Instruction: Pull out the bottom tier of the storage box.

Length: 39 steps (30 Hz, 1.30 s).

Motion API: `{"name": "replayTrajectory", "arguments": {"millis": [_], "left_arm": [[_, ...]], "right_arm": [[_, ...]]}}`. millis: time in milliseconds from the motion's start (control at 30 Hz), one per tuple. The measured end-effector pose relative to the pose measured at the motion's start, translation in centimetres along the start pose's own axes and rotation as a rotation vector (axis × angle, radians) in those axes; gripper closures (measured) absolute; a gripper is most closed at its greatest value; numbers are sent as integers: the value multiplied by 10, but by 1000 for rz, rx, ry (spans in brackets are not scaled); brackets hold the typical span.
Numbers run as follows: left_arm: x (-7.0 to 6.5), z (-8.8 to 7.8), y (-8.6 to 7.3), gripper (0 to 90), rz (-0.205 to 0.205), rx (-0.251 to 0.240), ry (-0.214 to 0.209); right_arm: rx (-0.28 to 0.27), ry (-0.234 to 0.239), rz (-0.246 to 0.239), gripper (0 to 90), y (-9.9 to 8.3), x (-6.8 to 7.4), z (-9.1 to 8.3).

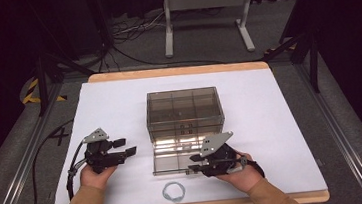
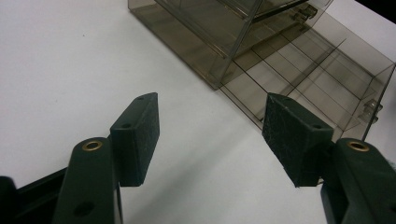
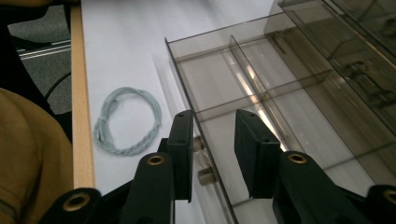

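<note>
Claw work looks barely started. The right claw point(image 3: 212, 156) stands part-open at the front wall of the pulled-out drawer point(image 1: 174, 162), its knob between the jaws, ungripped. The left claw point(image 2: 210, 140) gapes wide, empty, toward the counter's point(image 1: 108, 96) left edge. A coiled cable point(image 3: 126, 121) lies at the near edge, likely still to be stowed in an empty drawer compartment.
</note>
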<state>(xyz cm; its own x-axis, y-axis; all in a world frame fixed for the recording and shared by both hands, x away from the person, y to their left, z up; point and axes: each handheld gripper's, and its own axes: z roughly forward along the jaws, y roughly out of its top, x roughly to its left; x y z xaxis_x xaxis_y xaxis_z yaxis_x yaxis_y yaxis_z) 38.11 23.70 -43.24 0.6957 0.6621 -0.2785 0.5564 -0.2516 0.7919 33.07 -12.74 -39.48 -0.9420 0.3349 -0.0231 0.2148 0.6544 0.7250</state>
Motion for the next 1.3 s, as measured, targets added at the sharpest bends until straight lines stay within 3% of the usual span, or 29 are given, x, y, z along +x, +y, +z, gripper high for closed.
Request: {"name": "replayTrajectory", "arguments": {"millis": [200,833,1000,1300], "left_arm": [[-1,-1,0,375,5,3,1],[-1,0,0,375,5,3,-3],[-1,0,0,375,7,2,-4],[-1,0,0,375,10,1,-2]], "right_arm": [[6,25,-43,686,9,8,9],[21,74,-61,675,24,21,35],[48,91,-68,670,24,24,44],[115,106,-37,658,23,25,53]]}}
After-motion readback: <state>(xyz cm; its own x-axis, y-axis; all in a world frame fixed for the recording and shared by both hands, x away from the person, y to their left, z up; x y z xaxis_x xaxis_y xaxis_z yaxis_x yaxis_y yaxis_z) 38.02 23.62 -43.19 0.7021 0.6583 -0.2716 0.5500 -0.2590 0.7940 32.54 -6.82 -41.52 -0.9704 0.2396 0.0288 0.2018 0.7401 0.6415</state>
